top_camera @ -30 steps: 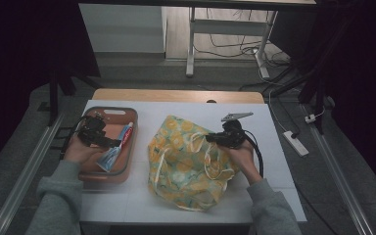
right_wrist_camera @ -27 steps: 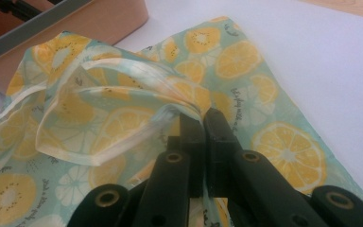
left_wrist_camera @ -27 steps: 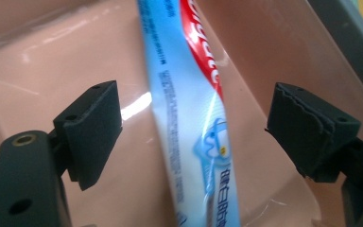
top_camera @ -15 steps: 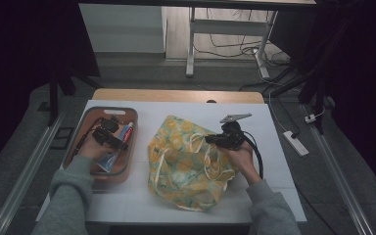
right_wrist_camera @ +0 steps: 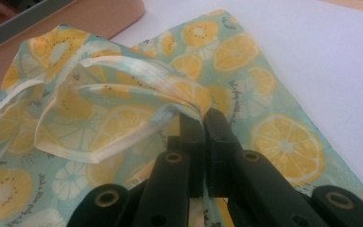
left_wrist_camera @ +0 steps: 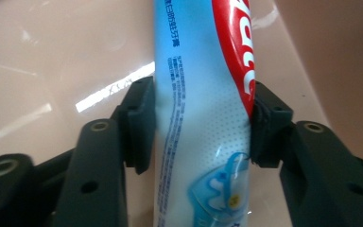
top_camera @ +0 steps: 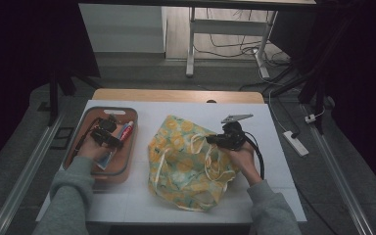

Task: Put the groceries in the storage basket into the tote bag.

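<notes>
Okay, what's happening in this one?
A person at a table works with a gripper in each hand. The left gripper is down in the brown tray; its jaws have just been closing on the toothpaste tube, and the pads now touch both of its sides. The right gripper is shut on the rim and handle of the lemon-print bag, which lies beside the tray. The tube has not been lifted out yet.

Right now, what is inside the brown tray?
A toothpaste tube lies in the tray, the left tongs closed on it. The hand covers part of the tray floor.
</notes>
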`<state>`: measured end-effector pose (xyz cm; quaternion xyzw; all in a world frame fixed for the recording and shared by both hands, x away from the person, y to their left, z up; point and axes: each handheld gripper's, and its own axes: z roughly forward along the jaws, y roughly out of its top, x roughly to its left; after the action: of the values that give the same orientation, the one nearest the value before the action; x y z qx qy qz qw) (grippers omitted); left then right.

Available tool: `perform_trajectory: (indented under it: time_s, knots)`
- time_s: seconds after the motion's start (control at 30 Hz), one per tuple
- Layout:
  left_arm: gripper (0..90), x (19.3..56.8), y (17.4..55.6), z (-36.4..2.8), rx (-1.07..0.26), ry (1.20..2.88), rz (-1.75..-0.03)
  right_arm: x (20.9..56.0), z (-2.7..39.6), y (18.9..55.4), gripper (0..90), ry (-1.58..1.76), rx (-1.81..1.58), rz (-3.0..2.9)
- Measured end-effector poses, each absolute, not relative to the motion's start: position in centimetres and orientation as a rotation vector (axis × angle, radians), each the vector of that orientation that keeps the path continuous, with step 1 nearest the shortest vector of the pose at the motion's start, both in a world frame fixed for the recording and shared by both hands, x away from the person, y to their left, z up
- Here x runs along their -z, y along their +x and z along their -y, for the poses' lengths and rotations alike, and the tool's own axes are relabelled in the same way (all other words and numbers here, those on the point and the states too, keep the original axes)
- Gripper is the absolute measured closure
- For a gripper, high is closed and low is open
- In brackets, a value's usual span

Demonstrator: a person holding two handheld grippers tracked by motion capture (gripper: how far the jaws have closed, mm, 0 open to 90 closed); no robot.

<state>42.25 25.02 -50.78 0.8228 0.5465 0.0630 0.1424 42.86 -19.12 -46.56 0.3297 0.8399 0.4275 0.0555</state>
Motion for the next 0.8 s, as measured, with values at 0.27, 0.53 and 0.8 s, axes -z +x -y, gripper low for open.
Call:
perform_trajectory:
  time_s: [0.27, 0.53, 0.8]
  knots:
    - [74.6, 50.1, 42.1, -26.8, -0.142, 2.279, -1.59, 46.6, 19.3, 42.8, 86.9, 1.005, -1.298, -2.547]
    - [77.1, 49.9, 41.8, -28.0, -0.132, 2.234, -1.585, 46.6, 19.3, 42.9, 86.9, 1.008, -1.301, -2.544]
    - [77.5, 47.7, 40.6, -29.7, -0.13, 2.093, -1.486, 46.5, 19.5, 42.8, 86.9, 1.01, -1.309, -2.537]
